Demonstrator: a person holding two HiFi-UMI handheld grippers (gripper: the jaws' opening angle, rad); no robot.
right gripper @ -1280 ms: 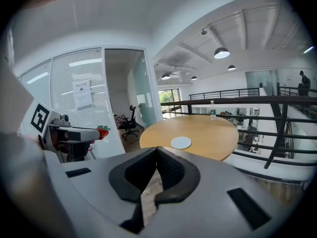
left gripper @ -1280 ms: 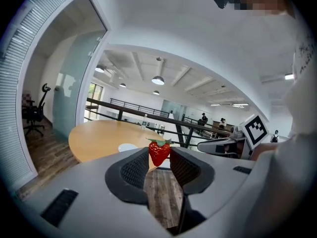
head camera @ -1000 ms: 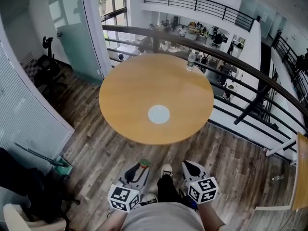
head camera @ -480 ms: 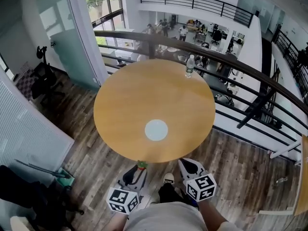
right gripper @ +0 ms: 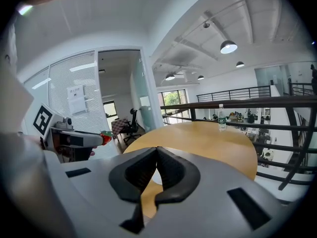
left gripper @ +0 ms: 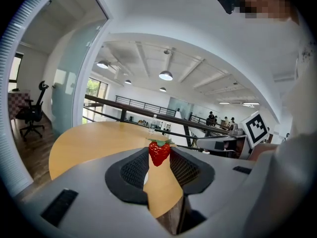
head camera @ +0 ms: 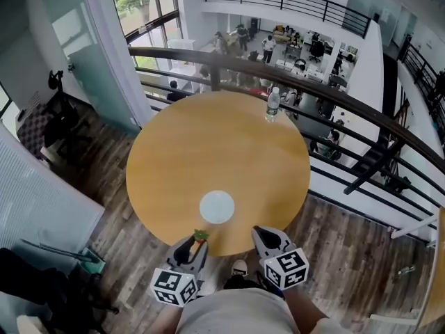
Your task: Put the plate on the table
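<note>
So one small round white plate (head camera: pixel 217 207) sits on the round wooden table (head camera: pixel 181 152), just ahead of the two grippers. The left gripper (head camera: pixel 197 239) pinches one red strawberry (left gripper: pixel 159 152), and the right gripper (head camera: pixel 261 233) is closed, empty. One clear plastic water bottle (head camera: pixel 272 105) stands far beyond.

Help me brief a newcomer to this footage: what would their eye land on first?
A round wooden table fills the head view, with a white plate near its close edge and a water bottle at the far edge. Next comes the red strawberry pinched in the tips of the left gripper; the right gripper is shut and empty.
</note>
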